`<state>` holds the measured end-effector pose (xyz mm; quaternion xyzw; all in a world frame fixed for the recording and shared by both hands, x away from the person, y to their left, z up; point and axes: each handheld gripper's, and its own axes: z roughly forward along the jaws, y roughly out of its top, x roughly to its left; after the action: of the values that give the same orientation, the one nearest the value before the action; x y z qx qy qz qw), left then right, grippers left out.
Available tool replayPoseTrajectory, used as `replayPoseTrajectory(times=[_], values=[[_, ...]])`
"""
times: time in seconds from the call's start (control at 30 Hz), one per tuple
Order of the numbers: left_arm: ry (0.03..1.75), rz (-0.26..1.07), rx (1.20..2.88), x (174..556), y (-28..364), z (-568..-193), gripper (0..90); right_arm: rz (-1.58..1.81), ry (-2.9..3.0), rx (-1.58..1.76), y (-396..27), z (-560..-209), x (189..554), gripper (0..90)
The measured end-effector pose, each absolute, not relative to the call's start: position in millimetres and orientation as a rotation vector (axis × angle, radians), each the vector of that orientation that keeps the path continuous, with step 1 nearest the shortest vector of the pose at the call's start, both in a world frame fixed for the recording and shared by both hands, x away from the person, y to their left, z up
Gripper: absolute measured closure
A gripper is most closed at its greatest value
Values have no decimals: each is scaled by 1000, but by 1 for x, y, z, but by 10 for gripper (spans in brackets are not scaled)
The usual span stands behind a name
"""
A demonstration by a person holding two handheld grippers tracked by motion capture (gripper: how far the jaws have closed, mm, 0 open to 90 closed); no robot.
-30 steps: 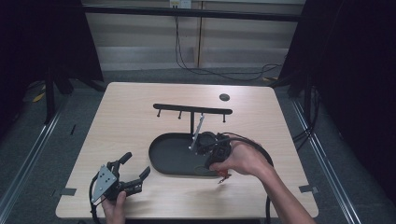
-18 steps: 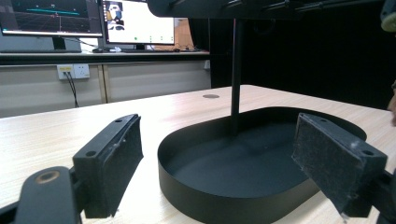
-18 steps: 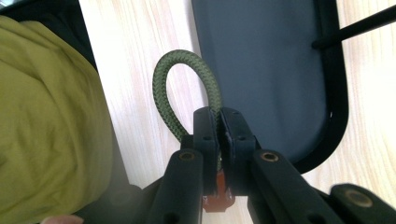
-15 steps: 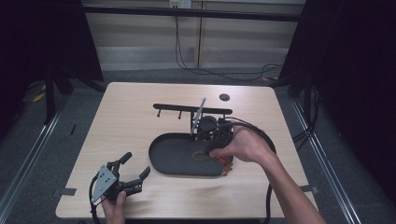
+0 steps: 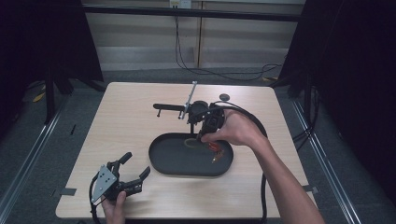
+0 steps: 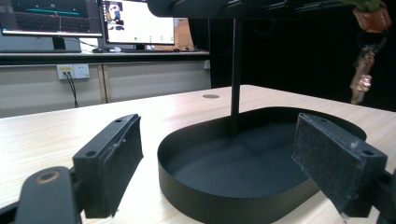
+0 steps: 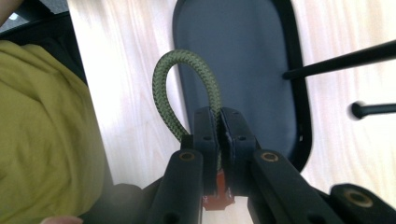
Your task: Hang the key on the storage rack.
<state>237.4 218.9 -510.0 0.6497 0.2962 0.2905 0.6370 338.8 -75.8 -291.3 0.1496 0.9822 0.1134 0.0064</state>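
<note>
A person sat at a light wooden table (image 5: 126,121) with a hand-held gripper in each hand. The right gripper (image 7: 217,122) had its two black jaws pressed together on a keychain: a loop of olive-green braided cord (image 7: 187,88) stood out beyond the jaw tips, and a small red tag (image 7: 217,198) showed below them. In the high view the right gripper (image 5: 205,128) was held above the far end of a black oval tray (image 5: 161,163), with the keychain's red and metal end (image 5: 215,151) dangling under the hand over the tray's floor.

Just beyond the gripper stood a black hanging rack (image 5: 170,107), a slim horizontal bar on an upright post with short pegs. The bar ran left to right across the table, directly behind the tray. The green loop lay on the rack side of the jaws, its open eye turned roughly toward the bar, so the pegs sat a short way ahead of and level with the loop. The right hand was far nearer the rack than the left.

The left gripper (image 5: 128,177) rested near the table's front edge, well apart from the tray, its jaws spread wide and holding nothing. Its own camera looked across the tray rim (image 6: 224,205) toward the rack's post (image 6: 236,74).
</note>
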Motion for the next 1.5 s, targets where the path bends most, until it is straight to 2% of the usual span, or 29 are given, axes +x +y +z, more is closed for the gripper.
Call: replayPoseTrajectory(times=[0.6,0.93,1.27,1.43,1.5], values=[[674,663,1480,238,219,-510,157,368,3011,548,-79,-268,378,856],[673,663,1478,238,219,-510,157,360,2993,588,-79,-276,401,854],[673,662,1480,237,219,-510,156,387,2982,622,-78,-278,407,852],[671,662,1479,237,219,-510,157,400,2990,601,-76,-282,407,815],[671,662,1480,237,219,-510,157,389,2986,617,-76,-283,407,833]])
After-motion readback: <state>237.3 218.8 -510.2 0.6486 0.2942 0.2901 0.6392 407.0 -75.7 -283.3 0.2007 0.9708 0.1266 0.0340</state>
